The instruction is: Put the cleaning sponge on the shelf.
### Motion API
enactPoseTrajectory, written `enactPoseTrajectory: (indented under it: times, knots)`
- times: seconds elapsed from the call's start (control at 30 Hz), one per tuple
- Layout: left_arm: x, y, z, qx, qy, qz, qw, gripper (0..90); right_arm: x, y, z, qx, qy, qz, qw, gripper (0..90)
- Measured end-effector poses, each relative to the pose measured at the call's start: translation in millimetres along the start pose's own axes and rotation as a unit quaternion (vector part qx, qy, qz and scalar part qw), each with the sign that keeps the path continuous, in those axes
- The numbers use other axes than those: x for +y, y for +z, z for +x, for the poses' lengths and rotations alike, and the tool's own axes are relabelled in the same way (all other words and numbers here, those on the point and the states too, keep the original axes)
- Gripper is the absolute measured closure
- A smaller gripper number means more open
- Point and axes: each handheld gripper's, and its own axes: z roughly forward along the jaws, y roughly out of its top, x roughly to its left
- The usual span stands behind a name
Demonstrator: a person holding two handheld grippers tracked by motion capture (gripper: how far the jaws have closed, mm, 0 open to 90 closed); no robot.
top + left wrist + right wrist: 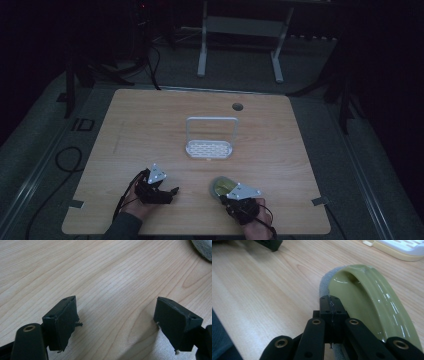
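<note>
Dim room, wooden surface seen from above. Right tool clamped tight on the near rim of a green plate, jaws pressed together over the edge; plate sits at the front right of the surface, just ahead of the right hand, tipped up on that grip so its glossy face leans to one side. A speckled grey edge shows along its far side, likely the underside or outer rim, cannot tell which. Pinching the rim rather than the middle looks sensible: a thin lip is the one place two flat jaws can bite on a shallow dish. Left tool spread wide, nothing between the jaws, held low over bare wood at front left, near the plate but apart from it; a sliver of that grey edge sits at the top right corner of the left gripper view. Reads as waiting in reserve to steady or take over. White dish rack stands mid-surface, well beyond both hands, tall hoop at the back, slotted base facing the person, probably where the plate is headed, so the upright tilt suits slotting it in
</note>
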Motion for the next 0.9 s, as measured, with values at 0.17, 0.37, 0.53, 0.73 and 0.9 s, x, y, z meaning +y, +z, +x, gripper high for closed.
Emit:
enactPoseTrajectory:
  times: [0.17, 0.37, 0.53, 0.73, 0.9]
  knots:
    - [0.0, 0.2, -0.1, 0.000, 0.000, 0.000, 1.0000, 19.3, 1.0, -2.1, -4.0, 0.005, 0.003, 0.005, 1.0000, 89.2]
    - [0.1, 0.3, -0.2, 0.000, -0.001, -0.001, 1.0000, 19.2, 8.0, -15.0, -8.3, 0.026, 0.003, -0.007, 0.9996, 83.8]
    - [0.3, 0.5, -0.2, 0.000, -0.001, -0.001, 1.0000, 19.1, 15.7, -27.9, -15.2, 0.032, 0.003, -0.019, 0.9993, 81.4]
    - [0.3, 0.6, -0.3, 0.000, -0.001, -0.001, 1.0000, 19.1, 22.8, -39.1, -25.0, 0.032, 0.001, -0.024, 0.9992, 77.9]
    - [0.3, 0.5, -0.2, 0.000, -0.001, -0.001, 1.0000, 19.0, 30.2, -45.4, -34.4, 0.028, -0.004, -0.019, 0.9994, 74.1]
